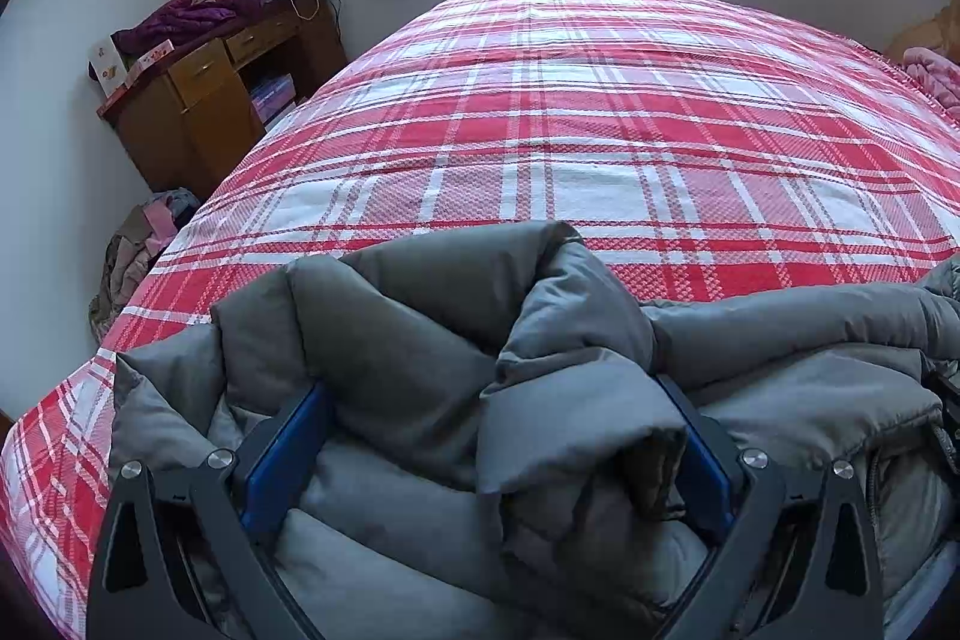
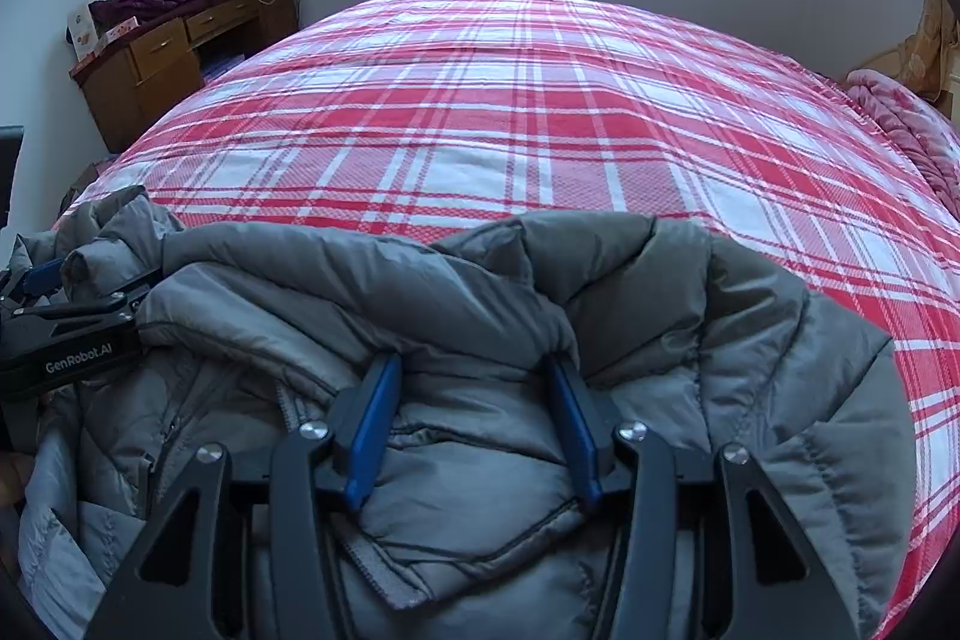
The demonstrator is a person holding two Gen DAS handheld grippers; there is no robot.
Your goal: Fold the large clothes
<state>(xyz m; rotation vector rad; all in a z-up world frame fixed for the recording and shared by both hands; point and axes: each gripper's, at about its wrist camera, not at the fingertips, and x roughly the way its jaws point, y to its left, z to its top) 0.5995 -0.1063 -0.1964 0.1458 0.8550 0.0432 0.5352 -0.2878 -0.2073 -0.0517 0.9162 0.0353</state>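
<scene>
Grey puffer jacket (image 1: 420, 340) lies bunched at near edge of the bed (image 1: 600, 130), on the red plaid cover; far half of the bed bare.

Left tool (image 1: 492, 388): jaws wide, thick folds of jacket bulging between them. Whether they clamp the fabric, cannot tell.

Right tool (image 2: 474, 370): jaws at mid width, tips buried under a quilted fold; grip likewise unclear.

Risk, judged: padding is slick and springy, so a shallow bite may slip on lifting. Uneven pull from the two tools could skew the fold or drag the jacket off the near edge.
</scene>
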